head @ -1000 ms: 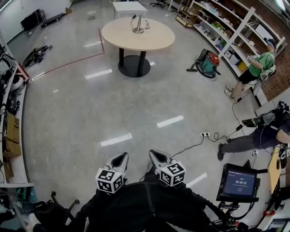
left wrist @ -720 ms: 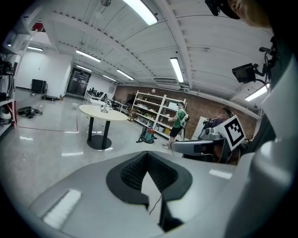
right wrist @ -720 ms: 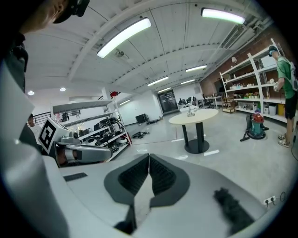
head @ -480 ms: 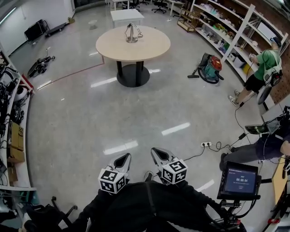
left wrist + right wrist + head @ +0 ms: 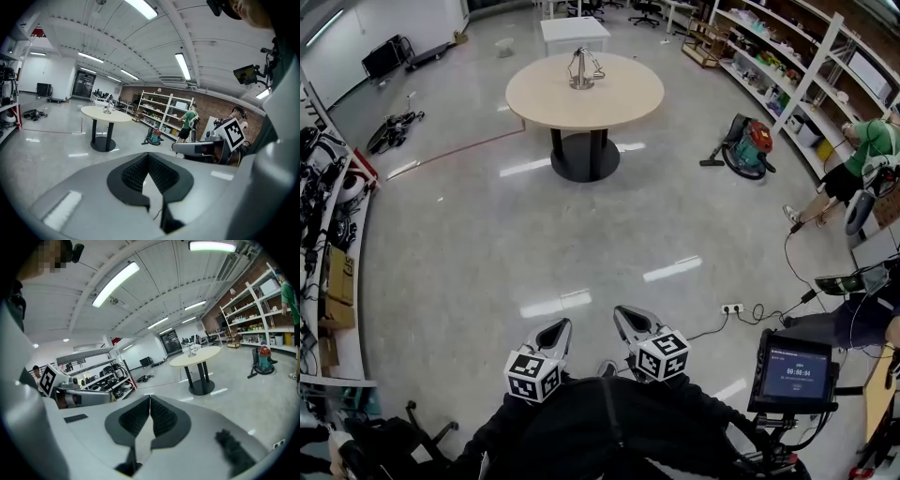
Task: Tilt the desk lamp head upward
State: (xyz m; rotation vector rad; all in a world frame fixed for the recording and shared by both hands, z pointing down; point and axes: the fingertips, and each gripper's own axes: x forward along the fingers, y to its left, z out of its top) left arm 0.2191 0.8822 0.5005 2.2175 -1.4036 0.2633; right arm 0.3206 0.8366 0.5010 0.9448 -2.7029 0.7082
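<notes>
Left hand-held gripper [image 5: 552, 326] and right hand-held gripper [image 5: 628, 317]: jaws together, empty. Desk lamp [image 5: 581, 69] on bench [image 5: 623, 98] lies straight ahead, well apart; neither hand clearly nearer

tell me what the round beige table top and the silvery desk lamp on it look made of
Round beige table top: probably wood or laminate, matte, pale tan without glare. Silvery desk lamp: likely metal, shiny grey; too small to confirm.

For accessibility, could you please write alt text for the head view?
The left gripper and right gripper, both shut and empty, sit near the person's body; the desk lamp stands on a round table far across the floor.
</notes>
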